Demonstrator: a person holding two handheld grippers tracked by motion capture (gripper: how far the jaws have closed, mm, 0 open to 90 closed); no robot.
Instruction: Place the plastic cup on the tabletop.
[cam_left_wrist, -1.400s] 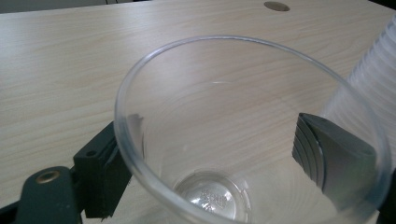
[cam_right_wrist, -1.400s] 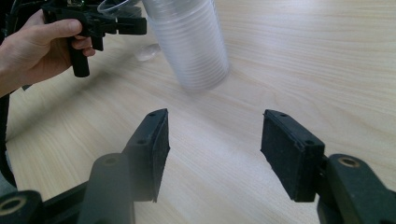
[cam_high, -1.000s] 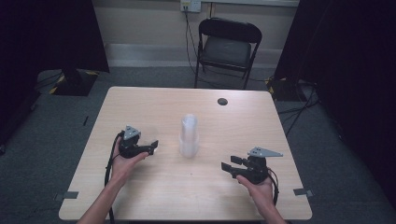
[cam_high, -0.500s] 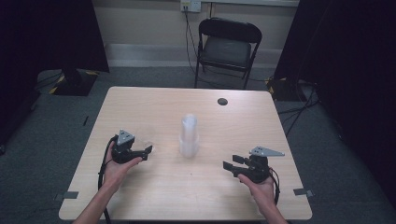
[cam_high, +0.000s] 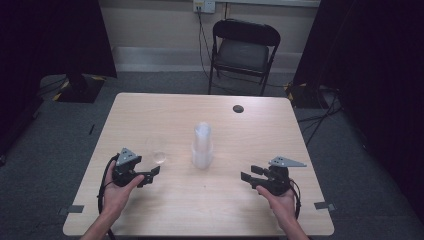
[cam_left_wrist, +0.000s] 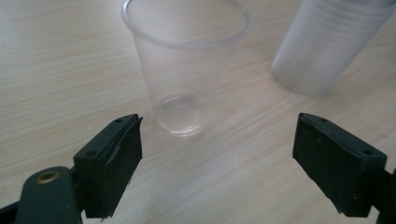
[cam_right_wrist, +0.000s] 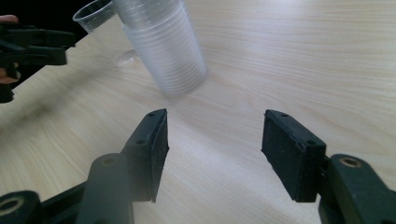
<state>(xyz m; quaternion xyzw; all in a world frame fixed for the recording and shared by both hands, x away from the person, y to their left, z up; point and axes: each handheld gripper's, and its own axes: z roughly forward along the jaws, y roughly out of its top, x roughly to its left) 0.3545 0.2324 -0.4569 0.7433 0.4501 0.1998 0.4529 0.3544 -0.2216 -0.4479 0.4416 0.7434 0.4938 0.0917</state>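
Note:
A single clear plastic cup (cam_high: 160, 153) (cam_left_wrist: 184, 70) stands upright on the wooden table (cam_high: 220, 210), left of a tall stack of clear cups (cam_high: 202, 145) (cam_left_wrist: 327, 42) (cam_right_wrist: 163, 46) at the table's middle. My left gripper (cam_high: 151, 175) (cam_left_wrist: 217, 158) sits just short of the single cup, jaws open, with nothing between them. Right of the stack, my right gripper (cam_high: 249, 173) (cam_right_wrist: 215, 149) points toward it, open over bare wood. Farther off in the right gripper view are the single cup (cam_right_wrist: 93, 16) and the left gripper (cam_right_wrist: 32, 42).
A small dark round disc (cam_high: 238, 108) lies near the table's far edge. A black folding chair (cam_high: 245, 50) stands beyond the table. Bare wood lies between the grippers and along the near edge.
My left gripper has drawn back toward the near left of the table, and the single cup now stands free in front of it. The right gripper has stayed in place.

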